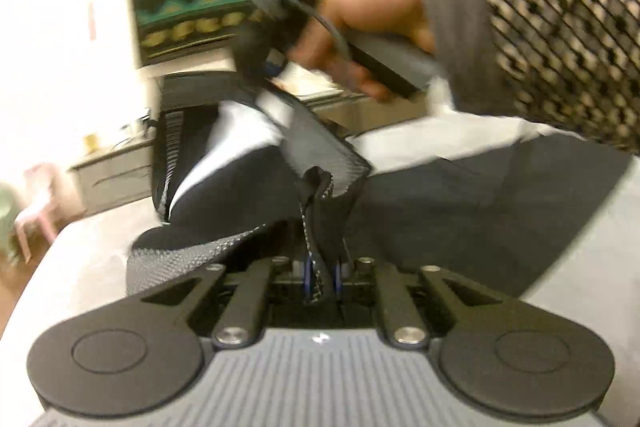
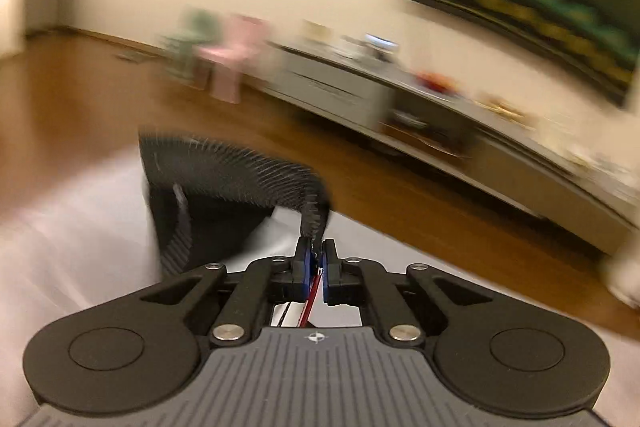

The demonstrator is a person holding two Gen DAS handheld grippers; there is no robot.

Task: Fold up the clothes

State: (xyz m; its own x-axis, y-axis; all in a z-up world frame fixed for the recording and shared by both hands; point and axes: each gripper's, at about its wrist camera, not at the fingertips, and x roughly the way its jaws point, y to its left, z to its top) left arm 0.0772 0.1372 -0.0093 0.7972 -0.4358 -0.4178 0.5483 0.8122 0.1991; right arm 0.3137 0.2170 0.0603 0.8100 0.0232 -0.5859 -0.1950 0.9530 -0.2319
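Observation:
A black garment (image 1: 224,187) with a white panel and grey mesh edges is lifted off the white surface (image 1: 80,267), stretched between both grippers. My left gripper (image 1: 322,277) is shut on a bunched fold of its hem. Higher up, a person's hand (image 1: 360,23) in a patterned sleeve holds the other gripper over the garment's far part. In the right wrist view, my right gripper (image 2: 316,255) is shut on a thin edge of the same garment (image 2: 224,179), which hangs off to the left. More dark grey cloth (image 1: 460,211) lies flat at the right.
The white surface (image 2: 60,227) ends at a wooden floor (image 2: 120,87). A low cabinet (image 2: 340,91) with small items runs along the wall, with a pink chair (image 2: 236,59) beside it. A dark framed picture (image 1: 180,7) hangs above.

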